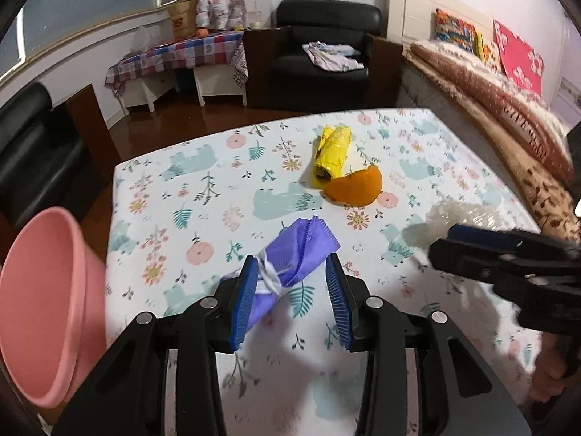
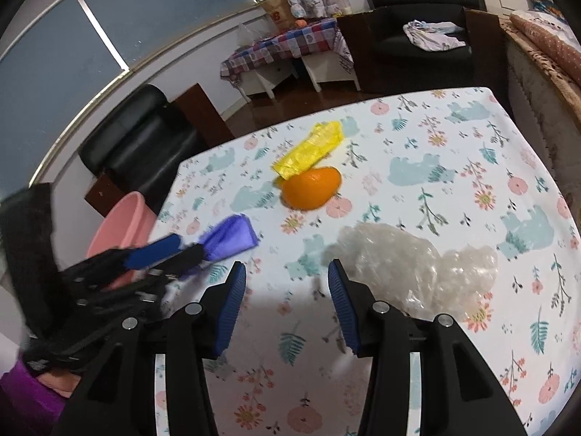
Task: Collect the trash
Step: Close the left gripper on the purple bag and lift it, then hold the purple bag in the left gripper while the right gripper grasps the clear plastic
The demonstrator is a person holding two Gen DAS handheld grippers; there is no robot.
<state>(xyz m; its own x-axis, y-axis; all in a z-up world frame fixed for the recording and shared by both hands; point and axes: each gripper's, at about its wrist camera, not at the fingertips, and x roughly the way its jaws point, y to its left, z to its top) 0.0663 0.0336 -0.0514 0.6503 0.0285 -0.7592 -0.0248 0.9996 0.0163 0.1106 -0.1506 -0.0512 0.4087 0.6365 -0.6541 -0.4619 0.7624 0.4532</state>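
The left gripper (image 1: pixel 290 292) is seen with its jaws open around the near end of a purple wrapper (image 1: pixel 290 258), which lies on the bench (image 1: pixel 163 218); the left pad touches the wrapper, while a gap is seen at the right pad. A pink bin (image 1: pixel 47 312) stands off the bench's left edge, near the gripper. Further along the bench, a yellow wrapper (image 1: pixel 330 156) lies just beside an orange peel (image 1: pixel 354 187), the two touching. The right gripper (image 2: pixel 287 305) is held over the bench with its jaws open and nothing between them. A crumpled clear plastic bag (image 2: pixel 417 265) lies just to its right, against the right finger. A black armchair (image 1: pixel 319 54) stands at the far wall.
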